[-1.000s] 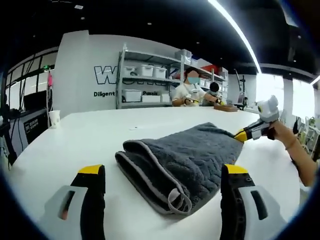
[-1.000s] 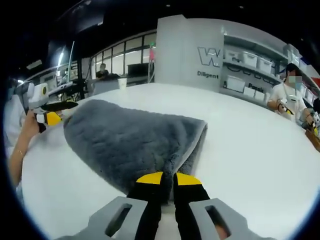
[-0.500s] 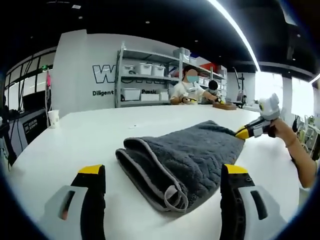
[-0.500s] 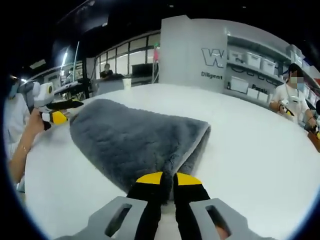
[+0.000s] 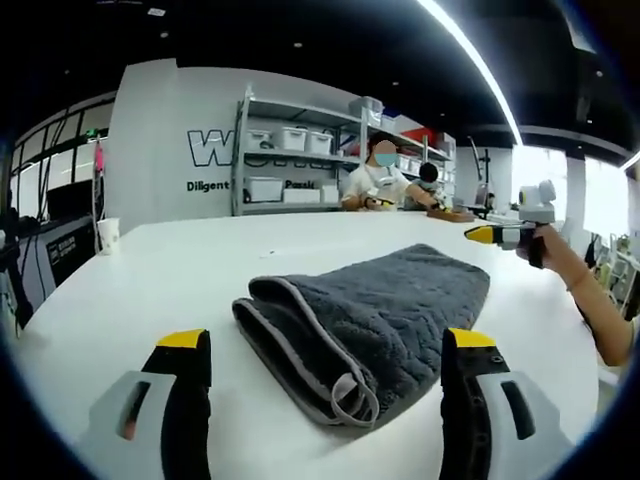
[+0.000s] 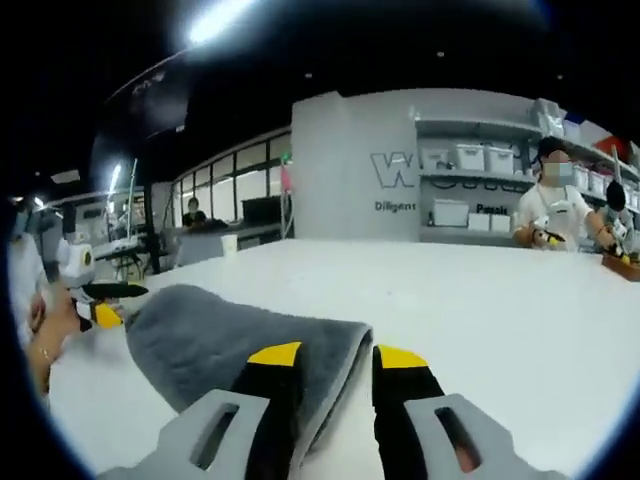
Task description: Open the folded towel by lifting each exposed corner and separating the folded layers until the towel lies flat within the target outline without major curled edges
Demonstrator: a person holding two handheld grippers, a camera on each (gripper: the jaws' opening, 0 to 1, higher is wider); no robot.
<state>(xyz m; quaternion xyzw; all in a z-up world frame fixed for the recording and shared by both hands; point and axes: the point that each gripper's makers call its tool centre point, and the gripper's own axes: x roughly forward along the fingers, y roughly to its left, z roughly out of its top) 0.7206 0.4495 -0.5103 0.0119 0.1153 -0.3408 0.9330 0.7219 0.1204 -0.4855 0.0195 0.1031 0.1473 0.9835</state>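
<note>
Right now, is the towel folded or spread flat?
Folded: the grey towel shows stacked layers and a rounded fold at its near end.

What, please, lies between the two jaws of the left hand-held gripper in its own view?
In the left gripper view, the near end of the folded grey towel, with its hanging loop, lies on the white table between the open jaws.

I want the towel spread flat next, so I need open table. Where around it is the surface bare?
The white table is bare left of the folded dark grey towel, out to the white paper cup, and beyond it toward the shelving. In the right gripper view it is bare right of the towel. Near the person's hand it is crowded.
</note>
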